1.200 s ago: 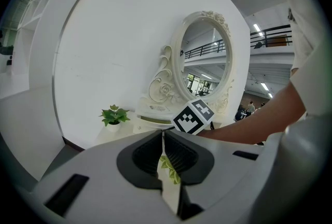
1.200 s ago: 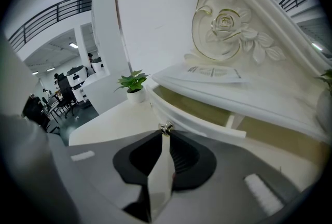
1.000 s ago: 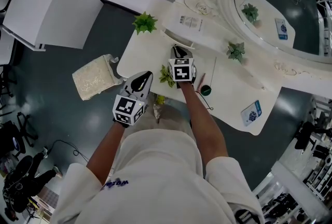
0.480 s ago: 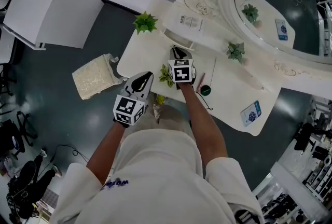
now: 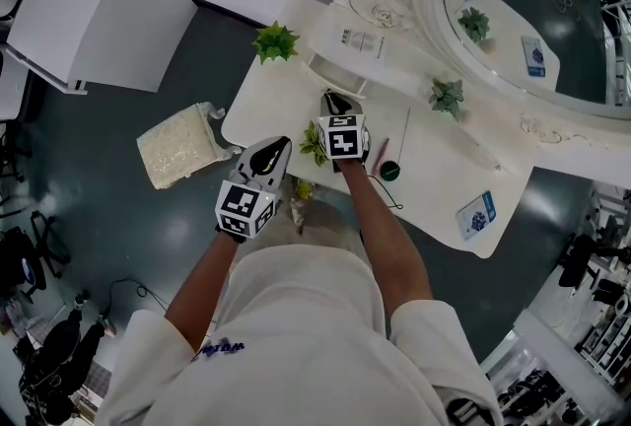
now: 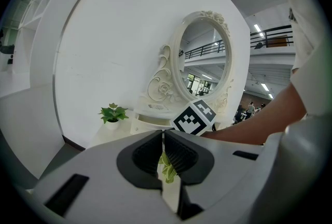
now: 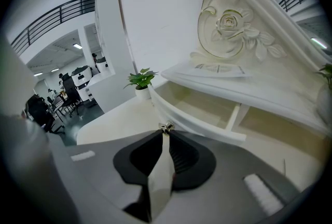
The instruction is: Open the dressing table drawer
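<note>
The right gripper [image 7: 166, 134] pinches the small knob [image 7: 166, 126] of the drawer [image 7: 203, 127], which already stands partly out of the dressing table [image 5: 439, 158], so probably only a little pulling remains, while the left gripper [image 6: 164, 139] hangs pressed together, empty.

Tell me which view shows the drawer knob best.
The right gripper view: the small metal knob sits pinched at the right hand-held gripper's tips, with the open drawer behind it. In the head view that gripper covers the knob; the left gripper view shows the drawer small, with no knob discernible.
</note>
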A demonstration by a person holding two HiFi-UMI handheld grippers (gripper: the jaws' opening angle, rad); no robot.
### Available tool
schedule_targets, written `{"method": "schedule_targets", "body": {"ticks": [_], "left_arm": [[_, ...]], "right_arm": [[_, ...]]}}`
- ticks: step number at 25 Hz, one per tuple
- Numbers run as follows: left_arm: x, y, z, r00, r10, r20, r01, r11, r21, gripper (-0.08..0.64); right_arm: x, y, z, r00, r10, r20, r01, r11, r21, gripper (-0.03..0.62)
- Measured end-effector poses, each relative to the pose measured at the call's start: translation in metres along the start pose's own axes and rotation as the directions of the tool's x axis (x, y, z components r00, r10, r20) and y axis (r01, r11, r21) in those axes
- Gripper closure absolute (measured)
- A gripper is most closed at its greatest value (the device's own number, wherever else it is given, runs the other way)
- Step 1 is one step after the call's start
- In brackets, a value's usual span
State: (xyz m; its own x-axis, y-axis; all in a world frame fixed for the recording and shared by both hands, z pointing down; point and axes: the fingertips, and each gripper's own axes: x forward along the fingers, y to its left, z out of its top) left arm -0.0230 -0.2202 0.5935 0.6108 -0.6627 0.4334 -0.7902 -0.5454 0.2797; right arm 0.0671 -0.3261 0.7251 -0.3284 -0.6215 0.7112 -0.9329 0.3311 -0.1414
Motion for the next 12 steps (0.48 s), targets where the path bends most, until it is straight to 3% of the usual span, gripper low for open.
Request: {"method": "schedule_targets", "body": {"ticks": [12], "left_arm": [[-0.0068, -0.0003, -0.0073, 1.0, 0.001, -0.003, -0.001, 1.0, -0.006, 0.538]], "right_arm": [[-0.0016, 0.0058, -0.0059, 1.0, -0.001, -0.002, 0.001, 1.0, 0.003, 0.545]]}}
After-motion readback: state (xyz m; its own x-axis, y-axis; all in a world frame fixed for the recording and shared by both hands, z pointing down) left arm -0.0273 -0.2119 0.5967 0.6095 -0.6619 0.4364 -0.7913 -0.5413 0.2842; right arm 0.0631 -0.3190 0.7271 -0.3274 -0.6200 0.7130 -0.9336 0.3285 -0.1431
